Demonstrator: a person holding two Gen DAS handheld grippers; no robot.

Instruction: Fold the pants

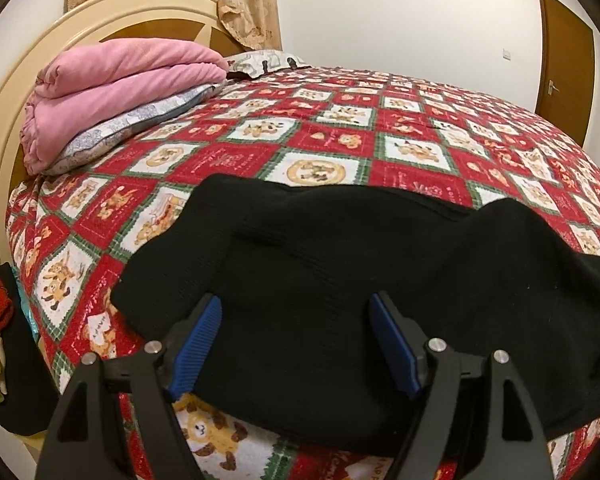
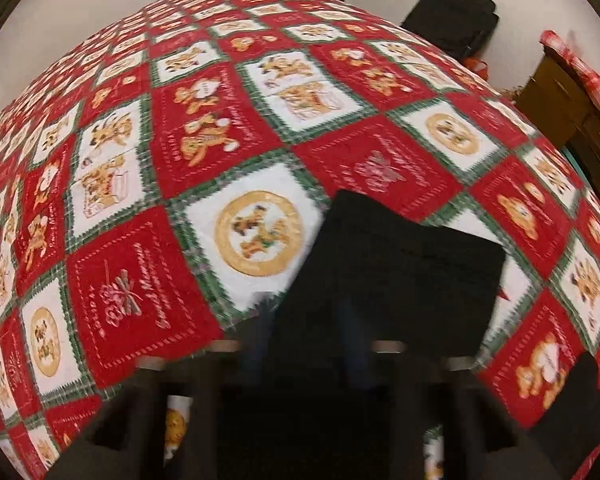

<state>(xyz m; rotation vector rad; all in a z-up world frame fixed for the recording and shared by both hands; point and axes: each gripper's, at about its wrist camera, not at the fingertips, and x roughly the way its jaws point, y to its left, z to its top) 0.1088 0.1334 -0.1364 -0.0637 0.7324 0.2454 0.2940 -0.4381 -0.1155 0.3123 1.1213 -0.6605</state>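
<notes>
Black pants lay spread on a bed covered by a red and green quilt. The left claw stood wide open just above the near part of the cloth, its blue pads apart and holding nothing, probably placed to pinch an edge for a fold. The right claw was blurred; dark fabric lay directly ahead of it, and whether it gripped could not be told. A folded pink blanket sat far ahead to the left.
</notes>
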